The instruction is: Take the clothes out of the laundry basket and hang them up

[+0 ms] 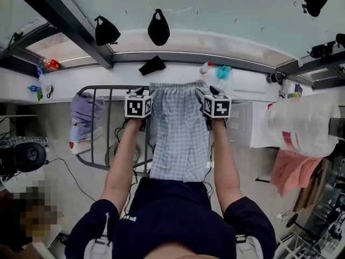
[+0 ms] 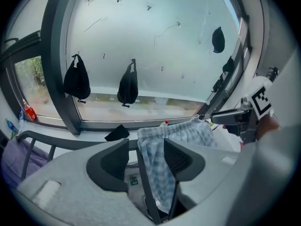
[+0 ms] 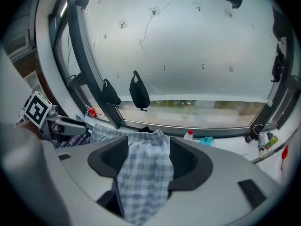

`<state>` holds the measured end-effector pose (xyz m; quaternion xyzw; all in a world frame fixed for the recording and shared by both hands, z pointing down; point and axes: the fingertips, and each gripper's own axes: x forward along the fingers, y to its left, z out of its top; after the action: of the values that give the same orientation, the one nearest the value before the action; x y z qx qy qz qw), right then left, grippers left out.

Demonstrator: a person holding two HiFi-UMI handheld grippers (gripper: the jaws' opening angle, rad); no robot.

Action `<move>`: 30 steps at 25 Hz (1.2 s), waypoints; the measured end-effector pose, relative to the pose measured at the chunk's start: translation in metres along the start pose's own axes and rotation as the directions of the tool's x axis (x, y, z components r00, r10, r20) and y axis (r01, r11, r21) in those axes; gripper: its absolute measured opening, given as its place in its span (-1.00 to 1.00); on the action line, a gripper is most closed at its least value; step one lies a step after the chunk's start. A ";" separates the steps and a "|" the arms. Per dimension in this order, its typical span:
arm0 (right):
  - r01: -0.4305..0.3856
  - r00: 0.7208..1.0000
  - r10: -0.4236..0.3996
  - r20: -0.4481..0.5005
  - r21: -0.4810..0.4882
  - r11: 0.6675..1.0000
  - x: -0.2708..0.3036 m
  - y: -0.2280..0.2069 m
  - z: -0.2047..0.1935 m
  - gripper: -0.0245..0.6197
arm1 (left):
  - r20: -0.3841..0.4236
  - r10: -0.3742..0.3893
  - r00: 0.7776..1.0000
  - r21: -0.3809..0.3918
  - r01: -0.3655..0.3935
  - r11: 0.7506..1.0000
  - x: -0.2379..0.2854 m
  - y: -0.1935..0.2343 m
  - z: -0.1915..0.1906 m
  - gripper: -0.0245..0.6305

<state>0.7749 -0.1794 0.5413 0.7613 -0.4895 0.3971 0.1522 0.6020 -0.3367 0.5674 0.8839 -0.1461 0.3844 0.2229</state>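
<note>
A blue-and-white checked pair of shorts hangs draped over the top rail of a grey drying rack in front of the window. My left gripper is at the waistband's left corner and my right gripper at its right corner. In the left gripper view the jaws stand apart, with the checked cloth and the rack rail between them, the cloth lying loose by the right jaw. In the right gripper view the jaws are wide too, and the cloth hangs slack between them.
A purple garment hangs on the rack's left end. Two black bags hang on the window, and a black cloth and a bottle sit on the sill. A white plastic bag and pink cloth are on the right.
</note>
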 end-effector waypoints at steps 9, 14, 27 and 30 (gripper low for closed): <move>0.032 0.998 -0.030 0.055 -0.030 0.999 -0.044 0.016 -0.006 -0.01 | 0.122 -0.018 0.992 0.059 0.011 0.998 -0.047 -0.020 0.012 -0.25; 0.029 0.992 -0.026 0.122 -0.020 0.999 -0.097 0.041 -0.014 0.00 | 0.178 -0.085 0.980 0.052 0.077 0.996 -0.093 -0.045 0.011 -0.25; 0.029 0.979 -0.013 0.206 -0.075 0.997 -0.214 0.090 -0.079 0.09 | 0.294 -0.197 0.935 0.080 0.182 0.980 -0.207 -0.096 -0.043 -0.29; 0.018 0.970 0.004 0.243 -0.088 0.996 -0.237 0.098 -0.087 0.10 | 0.323 -0.209 0.923 0.082 0.193 0.978 -0.229 -0.110 -0.059 -0.29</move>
<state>0.6014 -0.0237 0.4029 0.7982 -0.5193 0.2778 0.1265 0.4614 -0.1923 0.4021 0.9512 -0.0806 0.2095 0.2117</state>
